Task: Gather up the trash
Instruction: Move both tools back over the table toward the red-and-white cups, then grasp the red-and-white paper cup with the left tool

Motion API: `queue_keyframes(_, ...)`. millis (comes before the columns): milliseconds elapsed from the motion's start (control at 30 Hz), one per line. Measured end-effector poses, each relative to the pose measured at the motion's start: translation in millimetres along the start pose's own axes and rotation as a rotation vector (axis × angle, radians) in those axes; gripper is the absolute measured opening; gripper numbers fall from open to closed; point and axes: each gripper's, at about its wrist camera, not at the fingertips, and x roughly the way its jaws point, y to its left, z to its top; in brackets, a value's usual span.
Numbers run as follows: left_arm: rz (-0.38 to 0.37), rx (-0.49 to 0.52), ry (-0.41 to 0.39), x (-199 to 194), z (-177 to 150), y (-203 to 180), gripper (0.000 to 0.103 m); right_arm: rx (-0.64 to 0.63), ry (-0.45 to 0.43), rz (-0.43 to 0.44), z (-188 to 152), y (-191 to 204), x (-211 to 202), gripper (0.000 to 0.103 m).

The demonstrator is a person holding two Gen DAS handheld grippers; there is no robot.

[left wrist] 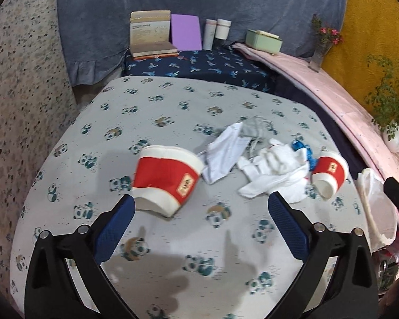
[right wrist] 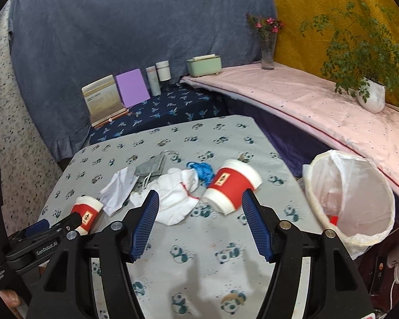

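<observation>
The surface (left wrist: pixel 173 106) is covered with a grey cloth printed with pandas, and the trash lies across its middle. In the left wrist view, the left gripper (left wrist: pixel 199 207) has its blue fingers (left wrist: pixel 114 228) spread wide, released, with nothing between them; a red and white paper cup (left wrist: pixel 167 180) lies on its side just beyond the left finger, at the centre left of the frame. A second cup (left wrist: pixel 329 172) lies tipped over at the right, beside a heap of white tissue (left wrist: pixel 274 167), a folded white paper (left wrist: pixel 226 151) and a scrap of blue string (left wrist: pixel 302 148).

In the right wrist view, the right gripper (right wrist: pixel 199 204) is also released, its fingers (right wrist: pixel 146 223) apart and empty. The second cup (right wrist: pixel 231 186) lies just above the right finger (not touching the pads, as far as I can see). At the right edge of the frame stands a bin (right wrist: pixel 351 196) lined with a white plastic bag, beside the surface, with something red inside.
</observation>
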Motion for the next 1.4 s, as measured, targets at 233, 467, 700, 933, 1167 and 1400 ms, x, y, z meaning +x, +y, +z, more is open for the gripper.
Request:
queue_keyframes(233,0.028,0.001,0.064,24.5,-3.5,29.6,0.096,-0.028,0.048,0.022,-10.0,28.4,23.1,0.063)
queue_keyframes(467,0.015,0.003,0.117,50.4,0.8,44.6,0.096,-0.039,0.094,0.034,-17.7,45.8,47.1,0.063)
queue_keyframes(700,-0.021,0.003,0.167,75.6,8.0,48.8,0.096,-0.042,0.129,0.035,-20.4,56.0,69.0,0.063)
queue_keyframes(933,-0.058,0.031,0.194,88.3,10.6,42.1,0.082,-0.041,0.154,0.032,-22.5,60.4,87.1,0.063)
queue_keyframes(1167,-0.058,0.039,0.177,80.8,8.5,34.6,0.073,-0.013,0.179,0.038,-25.6,58.1,102.0,0.063)
queue_keyframes(1400,-0.052,0.034,0.153,68.1,8.8,26.1,0.072,0.030,0.194,0.051,-22.6,59.6,115.1,0.063)
